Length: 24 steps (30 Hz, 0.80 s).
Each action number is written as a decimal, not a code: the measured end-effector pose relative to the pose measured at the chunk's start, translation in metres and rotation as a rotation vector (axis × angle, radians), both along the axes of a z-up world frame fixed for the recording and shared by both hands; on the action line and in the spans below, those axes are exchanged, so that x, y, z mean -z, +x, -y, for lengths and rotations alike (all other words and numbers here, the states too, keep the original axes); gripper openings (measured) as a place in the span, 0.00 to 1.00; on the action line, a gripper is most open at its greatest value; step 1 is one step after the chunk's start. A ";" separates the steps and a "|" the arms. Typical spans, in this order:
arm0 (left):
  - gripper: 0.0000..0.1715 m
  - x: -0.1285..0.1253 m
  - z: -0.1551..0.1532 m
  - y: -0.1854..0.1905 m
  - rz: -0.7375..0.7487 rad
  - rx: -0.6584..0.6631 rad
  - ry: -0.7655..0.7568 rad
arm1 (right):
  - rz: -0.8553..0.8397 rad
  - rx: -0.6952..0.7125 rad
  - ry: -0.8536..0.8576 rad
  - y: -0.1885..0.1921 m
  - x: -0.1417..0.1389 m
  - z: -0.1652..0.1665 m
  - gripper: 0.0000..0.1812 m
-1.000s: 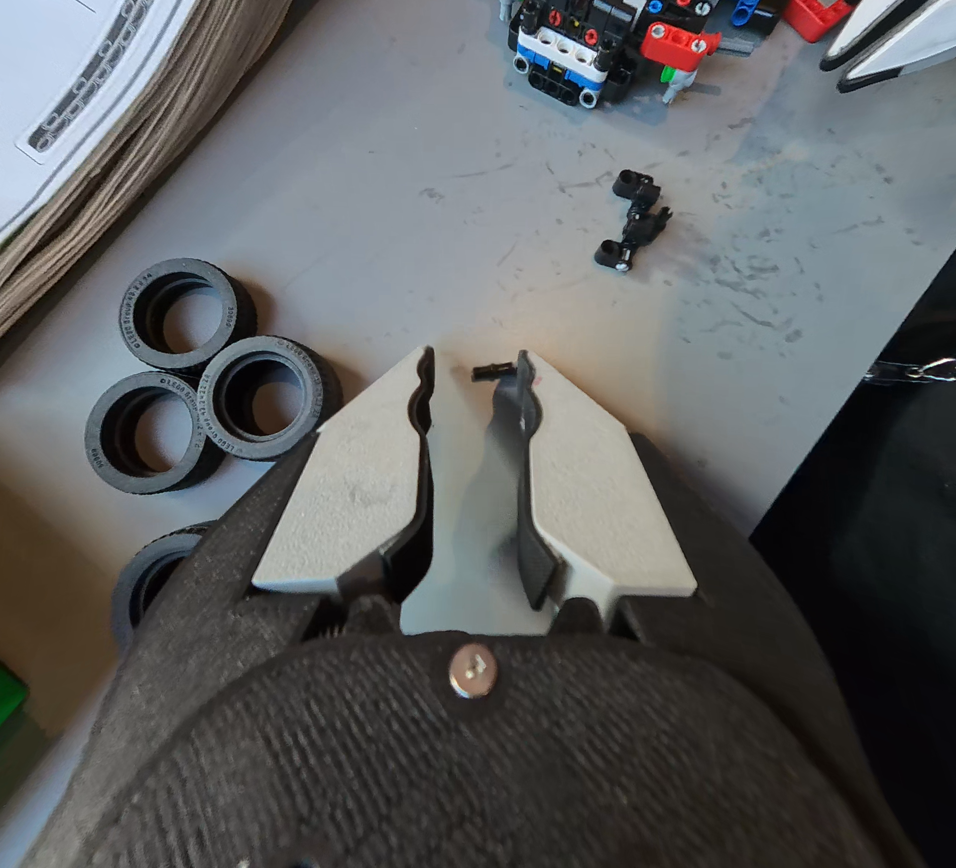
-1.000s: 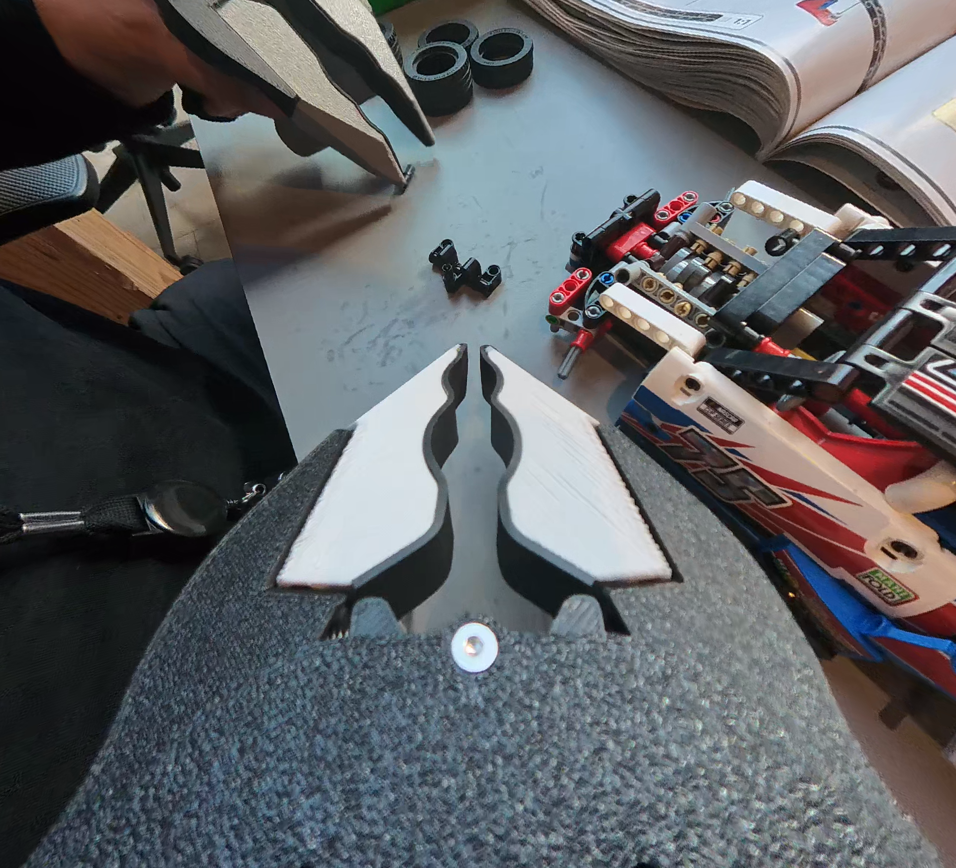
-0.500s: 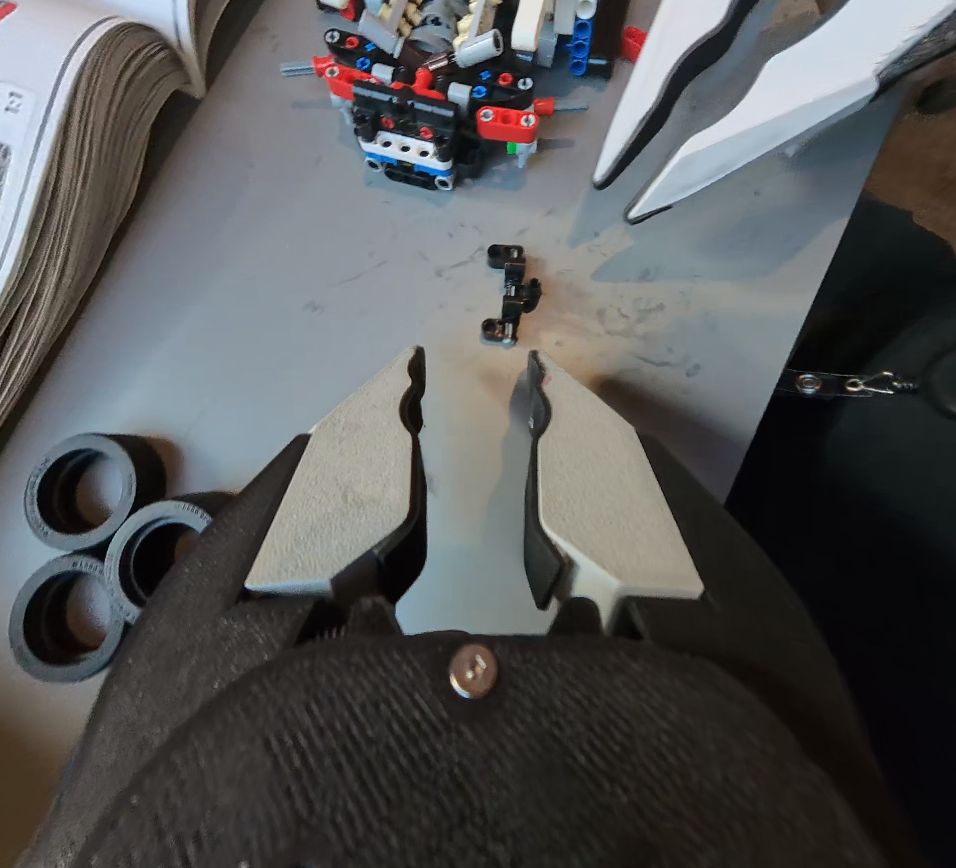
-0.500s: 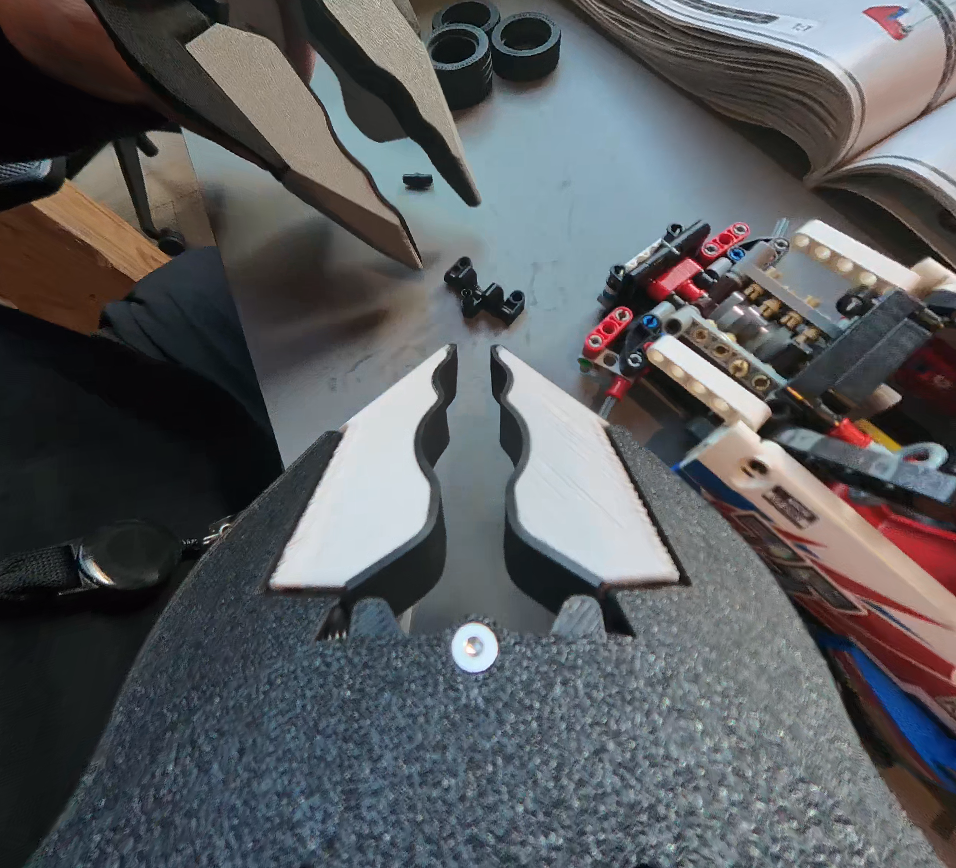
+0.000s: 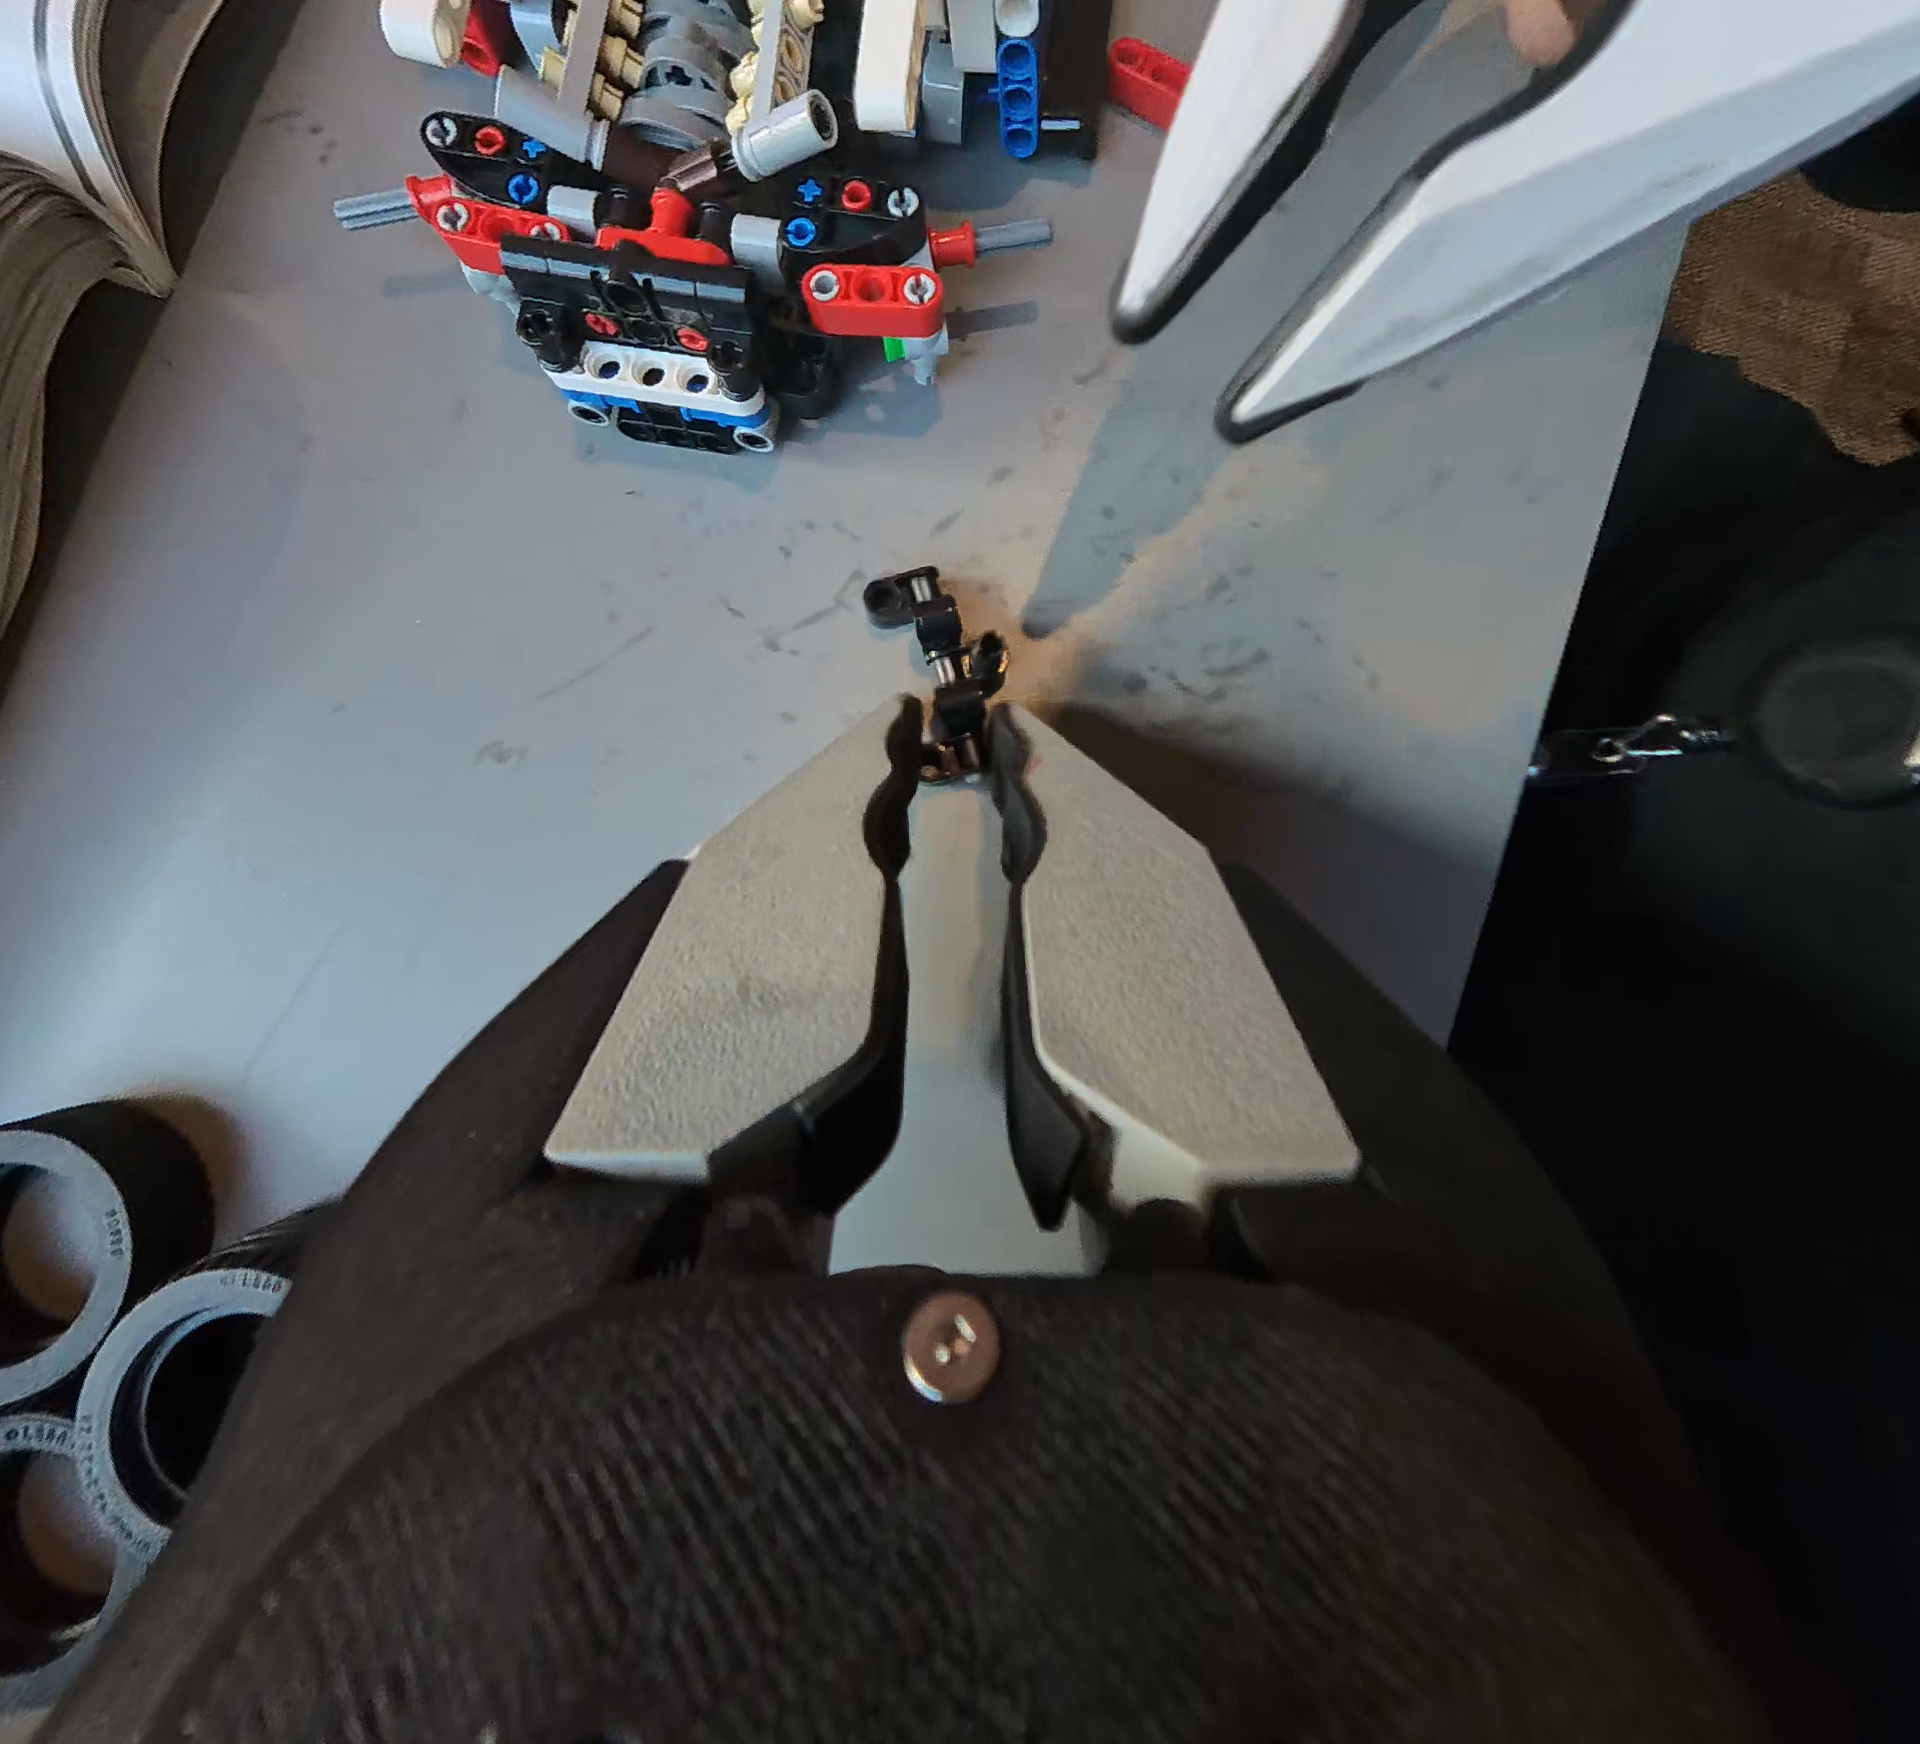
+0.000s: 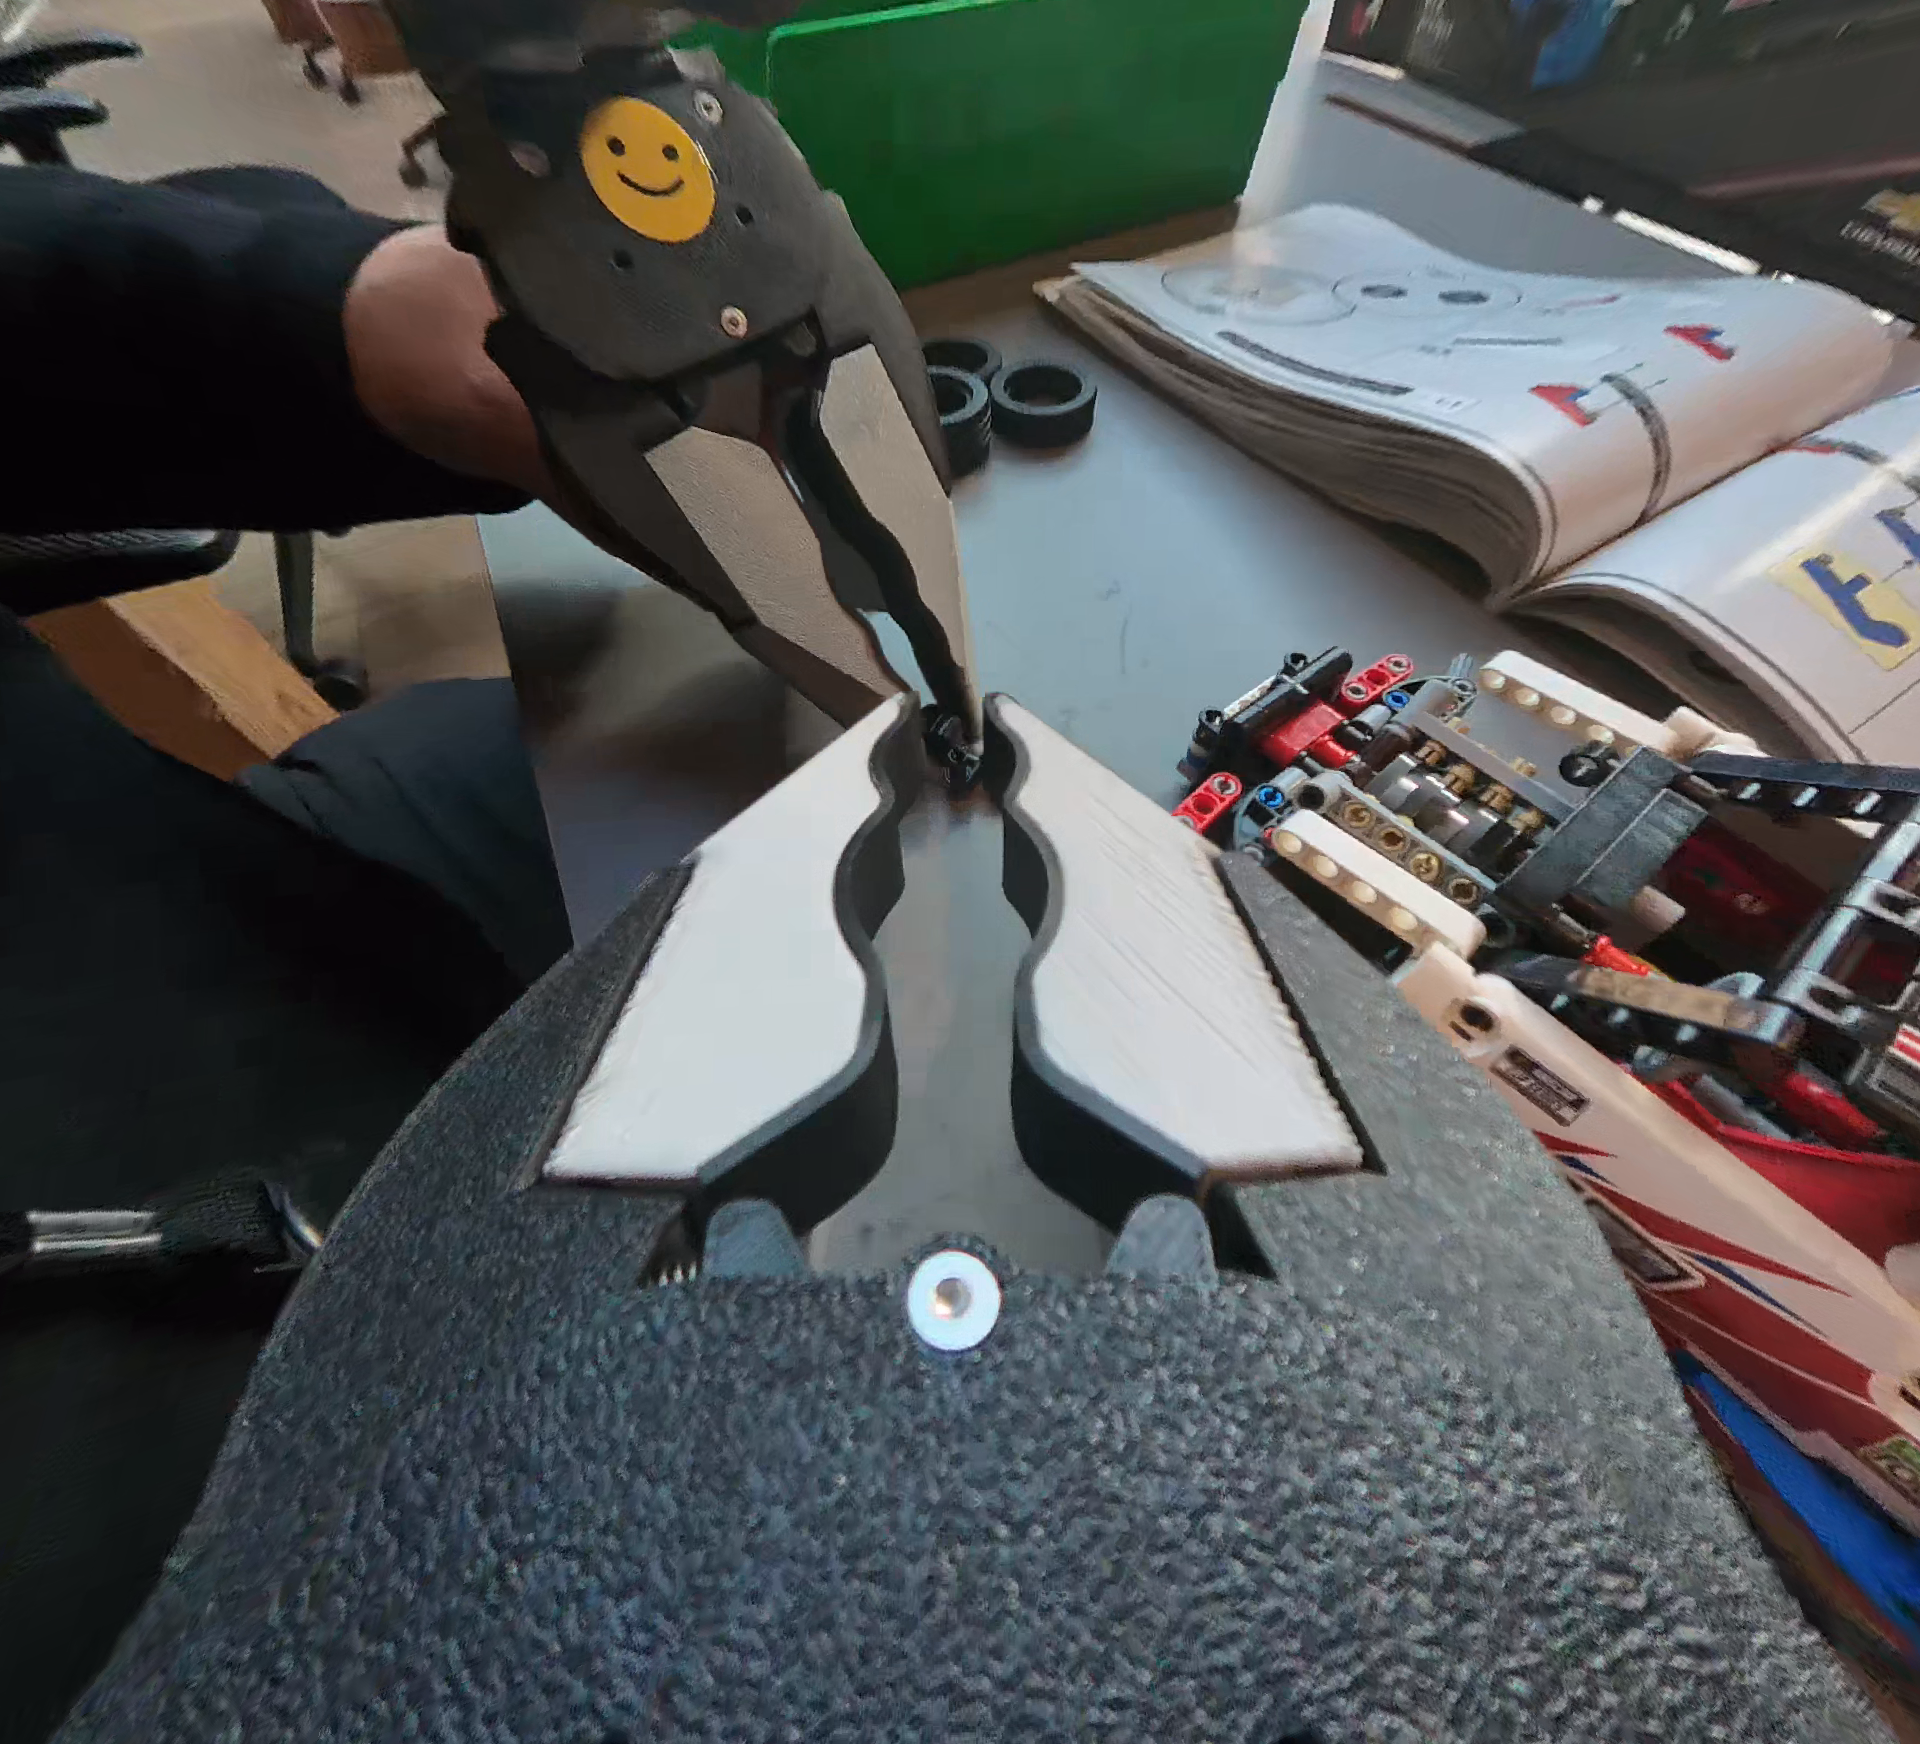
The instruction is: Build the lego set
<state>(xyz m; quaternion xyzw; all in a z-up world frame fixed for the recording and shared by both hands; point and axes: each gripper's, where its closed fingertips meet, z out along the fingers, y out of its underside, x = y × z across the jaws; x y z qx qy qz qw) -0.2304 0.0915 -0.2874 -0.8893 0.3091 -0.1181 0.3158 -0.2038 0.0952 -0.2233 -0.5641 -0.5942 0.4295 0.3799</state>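
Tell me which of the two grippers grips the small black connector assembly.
The left gripper: its fingertips pinch the near end of the black connector assembly. The right gripper hovers apart, jaws open.

We see raised lettering on the tyres [image 5: 62, 1247], a small printed sticker [image 6: 1545, 1079] on the car's white panel [image 6: 1455, 988], lettering on the box [image 6: 1870, 234], and a yellow smiley badge [image 6: 647, 169] on the left gripper [image 6: 940, 707].

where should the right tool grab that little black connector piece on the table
Its far, ring-shaped end. The black connector piece lies flat on the table, a thin chain running away from the left tool, which looks closed on its near end. Probably bring the open right tool down from the car model side, fingers across the narrow width.
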 end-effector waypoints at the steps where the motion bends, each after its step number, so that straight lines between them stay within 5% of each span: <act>1: 0.04 0.000 0.000 -0.001 0.003 -0.003 0.002 | -0.030 -0.002 -0.003 0.002 -0.004 0.000 0.06; 16: 0.04 0.000 -0.006 0.000 -0.054 -0.008 0.040 | -0.263 -0.069 -0.059 0.021 -0.037 0.003 0.06; 20: 0.04 -0.001 -0.008 -0.007 -0.211 0.064 0.118 | -0.284 -0.058 -0.090 0.024 -0.040 -0.001 0.06; 24: 0.03 -0.009 -0.016 -0.026 -0.531 0.171 0.335 | -0.204 -0.030 -0.095 0.020 -0.029 -0.007 0.06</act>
